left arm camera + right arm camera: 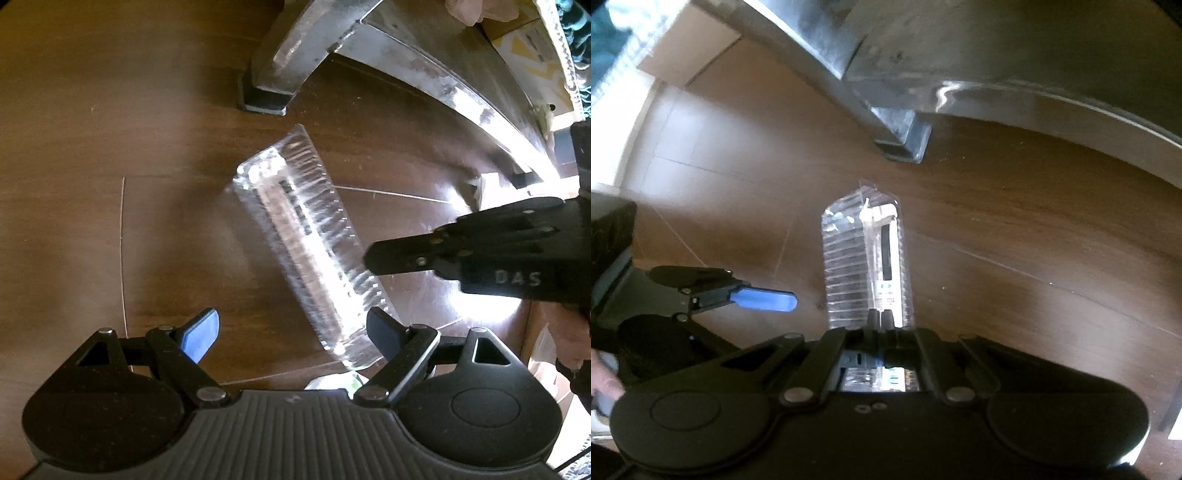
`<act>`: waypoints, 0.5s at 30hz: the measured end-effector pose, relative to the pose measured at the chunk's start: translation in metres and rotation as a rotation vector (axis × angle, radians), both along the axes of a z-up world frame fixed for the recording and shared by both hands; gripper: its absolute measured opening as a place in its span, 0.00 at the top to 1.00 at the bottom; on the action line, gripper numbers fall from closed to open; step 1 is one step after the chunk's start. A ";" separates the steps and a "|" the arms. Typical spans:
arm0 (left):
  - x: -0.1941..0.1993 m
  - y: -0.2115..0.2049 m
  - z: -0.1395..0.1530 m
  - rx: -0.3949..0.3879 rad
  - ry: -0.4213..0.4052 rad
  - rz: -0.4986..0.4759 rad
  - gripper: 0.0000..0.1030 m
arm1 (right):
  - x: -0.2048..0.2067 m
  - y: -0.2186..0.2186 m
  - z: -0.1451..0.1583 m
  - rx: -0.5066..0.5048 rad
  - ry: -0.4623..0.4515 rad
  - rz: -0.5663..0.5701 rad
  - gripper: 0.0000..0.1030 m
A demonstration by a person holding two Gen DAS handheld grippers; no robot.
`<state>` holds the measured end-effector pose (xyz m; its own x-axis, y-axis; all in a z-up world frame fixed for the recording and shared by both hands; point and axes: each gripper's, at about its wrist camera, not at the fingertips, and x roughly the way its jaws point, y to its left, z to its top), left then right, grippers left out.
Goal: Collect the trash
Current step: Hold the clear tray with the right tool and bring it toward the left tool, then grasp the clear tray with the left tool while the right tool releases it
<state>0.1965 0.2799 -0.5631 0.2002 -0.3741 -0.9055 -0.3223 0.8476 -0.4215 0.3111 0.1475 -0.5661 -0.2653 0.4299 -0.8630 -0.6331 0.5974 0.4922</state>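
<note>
A clear ribbed plastic package [866, 258] with a white label strip inside hangs over the brown wood floor. My right gripper [880, 319] is shut on its near edge, the two dark fingertips pressed together on the plastic. From the left wrist view the same package [306, 236] looks blurred, and the right gripper [371, 258] reaches in from the right and pinches its long side. My left gripper [291, 334] is open below the package. Its blue pads [201, 334] stand wide apart, the right one close to the package's lower end and holding nothing.
Metal furniture legs [273, 74] with black feet stand on the floor [110, 147] behind the package, joined by a metal rail [1052, 88]. A cardboard box [524, 48] sits at the far right. A crumpled clear scrap [332, 382] lies under the left gripper. A hand [602, 384] shows at the left edge.
</note>
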 end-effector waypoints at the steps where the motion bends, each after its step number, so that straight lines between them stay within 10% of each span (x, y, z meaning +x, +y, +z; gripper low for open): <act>1: -0.001 0.001 0.001 0.000 -0.001 0.001 0.15 | 0.001 -0.001 0.000 0.003 0.015 -0.003 0.95; 6: -0.006 0.006 -0.004 -0.008 0.020 0.024 0.15 | 0.001 0.007 0.000 0.008 -0.025 0.025 0.46; 9: -0.007 0.008 -0.003 -0.004 0.017 0.022 0.15 | -0.002 0.023 -0.013 -0.022 -0.031 0.058 0.51; 15: -0.010 0.008 -0.005 -0.006 0.025 0.010 0.15 | 0.000 0.035 -0.023 0.023 0.094 0.040 0.95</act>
